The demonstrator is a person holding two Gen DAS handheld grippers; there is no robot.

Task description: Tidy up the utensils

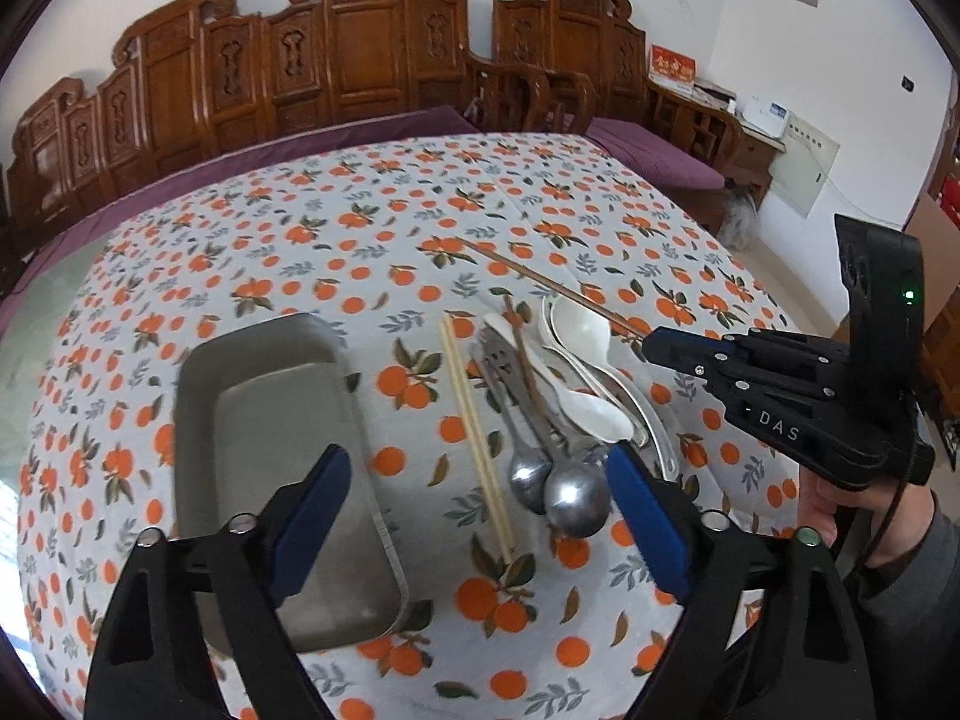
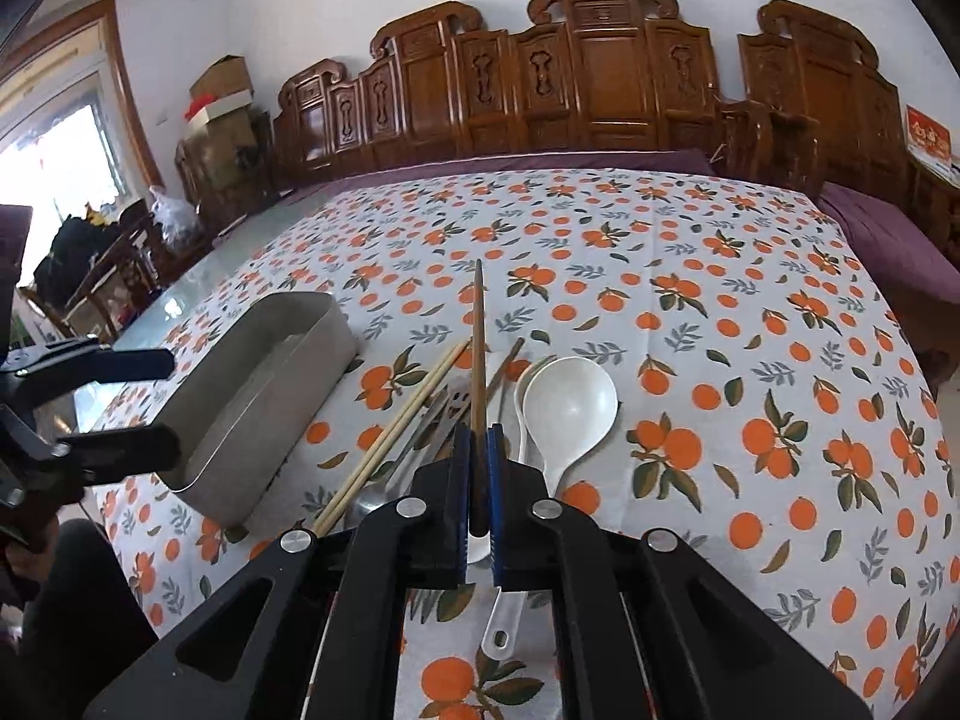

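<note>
The right gripper (image 2: 478, 450) is clamped on a slim dark brown wooden chopstick (image 2: 478, 348), its blue pads pressed against the shaft near one end. The stick is raised above the orange-print tablecloth (image 2: 750, 360), over the utensil pile. Under it lie a large white plastic ladle-shaped spoon (image 2: 570, 408), a pair of pale bamboo chopsticks (image 2: 390, 438), a second dark chopstick (image 2: 507, 363) and, in the left wrist view, two stainless steel spoons (image 1: 564, 492) and white ceramic spoons (image 1: 591, 414) heaped together. To the left of the pile sits a rectangular grey metal tray (image 1: 264, 456). The left gripper (image 1: 474, 516) hangs over the near edge of the pile with its jaws spread wide, holding nothing. The held chopstick's long axis runs away from the right gripper, its free tip pointing towards the far side of the table and the carved wooden bench (image 2: 600, 72).
</note>
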